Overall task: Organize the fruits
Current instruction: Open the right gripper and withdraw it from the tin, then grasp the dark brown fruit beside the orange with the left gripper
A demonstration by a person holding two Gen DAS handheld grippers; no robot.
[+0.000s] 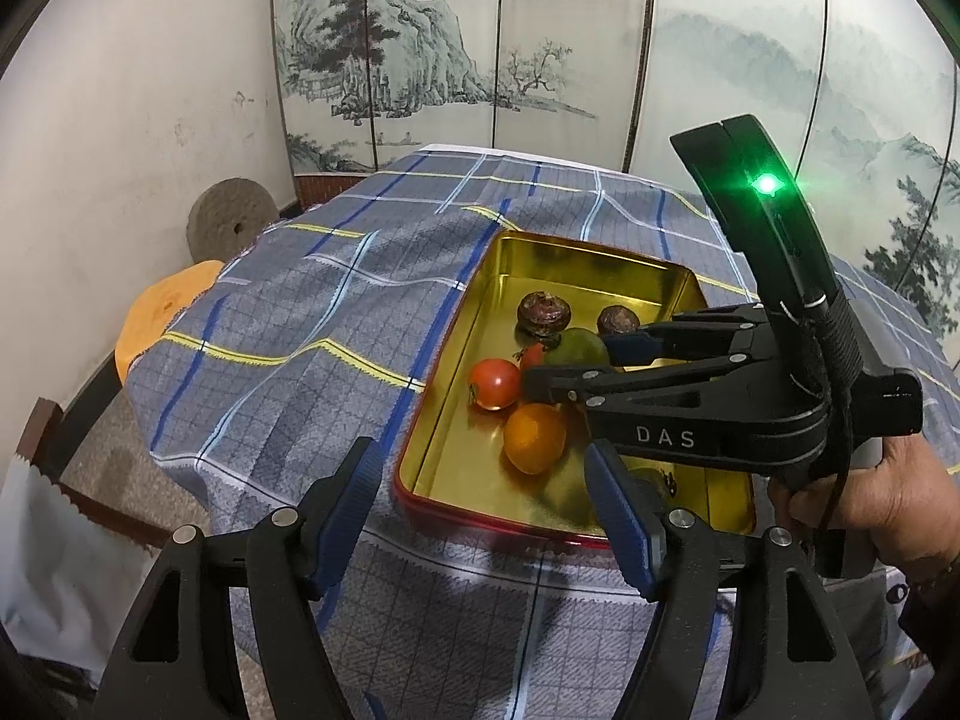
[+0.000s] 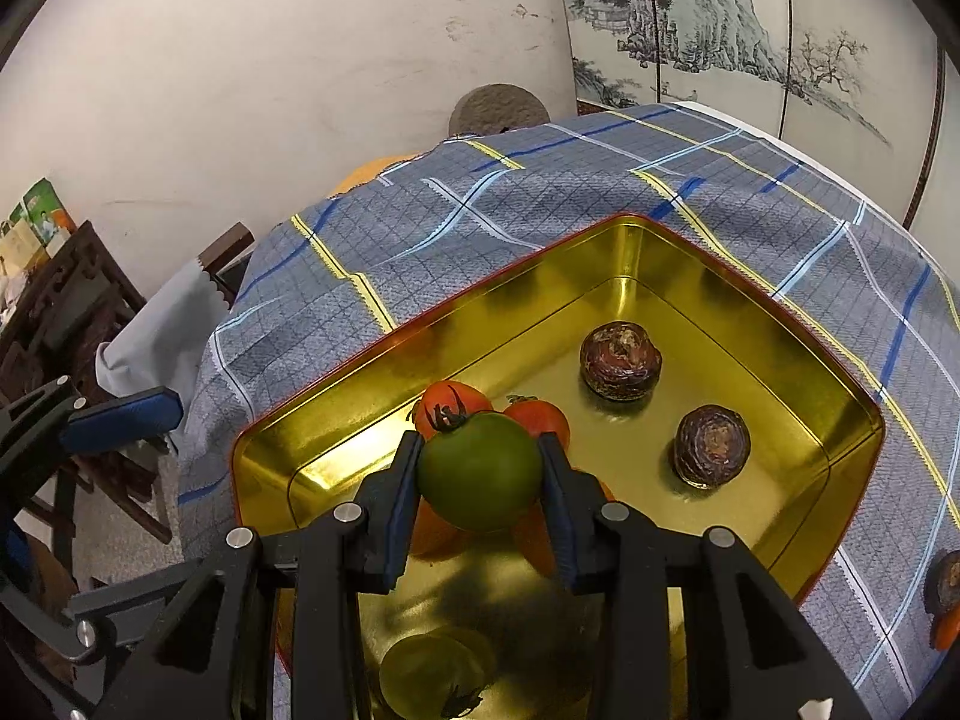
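A gold tin tray with a red rim lies on the plaid cloth. In it are a red tomato, an orange and two brown wrinkled fruits. My right gripper hangs just above the tray floor, shut on a green tomato. The left wrist view shows that gripper reaching in from the right. My left gripper stands open over the tray's near corner with nothing between its fingers. Another green fruit lies near the tray's front.
A blue-grey plaid cloth covers the table. A painted folding screen stands behind it. A stone disc and an orange round thing sit past the left edge. A brown fruit lies on the cloth right of the tray.
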